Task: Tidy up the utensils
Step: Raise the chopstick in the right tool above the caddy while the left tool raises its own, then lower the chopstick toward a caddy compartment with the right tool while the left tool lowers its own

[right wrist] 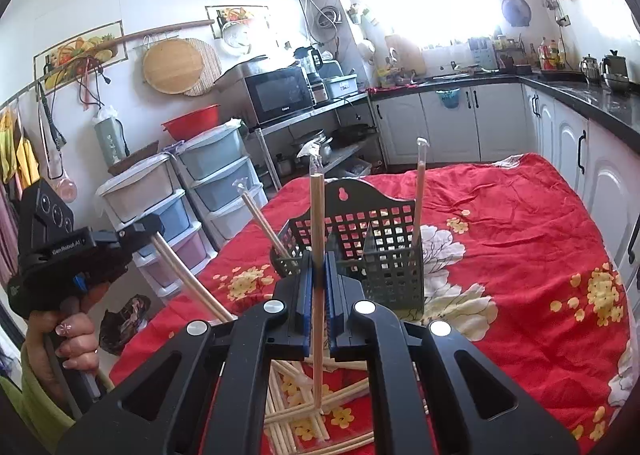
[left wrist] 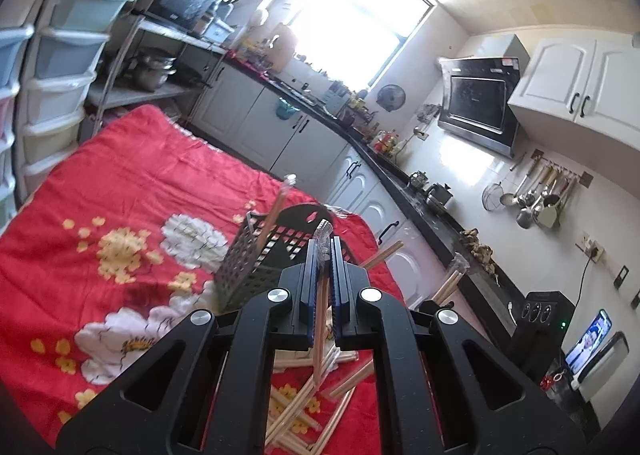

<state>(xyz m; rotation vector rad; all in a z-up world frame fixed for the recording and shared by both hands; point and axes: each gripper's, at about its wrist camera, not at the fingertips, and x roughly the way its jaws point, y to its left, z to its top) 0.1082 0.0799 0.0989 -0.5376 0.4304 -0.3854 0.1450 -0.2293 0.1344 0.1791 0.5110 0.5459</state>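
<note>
A dark perforated utensil basket [left wrist: 256,255] [right wrist: 360,251] stands on the red flowered cloth [left wrist: 120,191] [right wrist: 500,239]. Wrapped wooden chopsticks stand in it, one at its right end [right wrist: 419,183] and one leaning at its left [right wrist: 260,219]. My left gripper [left wrist: 325,255] is shut on a wrapped chopstick [left wrist: 320,335] held near upright beside the basket; the left gripper also shows in the right wrist view [right wrist: 136,235]. My right gripper [right wrist: 319,267] is shut on another wrapped chopstick [right wrist: 316,223], upright in front of the basket. A loose pile of chopsticks [left wrist: 304,407] [right wrist: 304,407] lies under both grippers.
White kitchen cabinets with a black counter [left wrist: 384,171] [right wrist: 592,95] run along the table's far side. Stacked plastic drawers [left wrist: 60,75] [right wrist: 216,191] and a metal shelf with a microwave [right wrist: 280,95] stand beyond the other edge.
</note>
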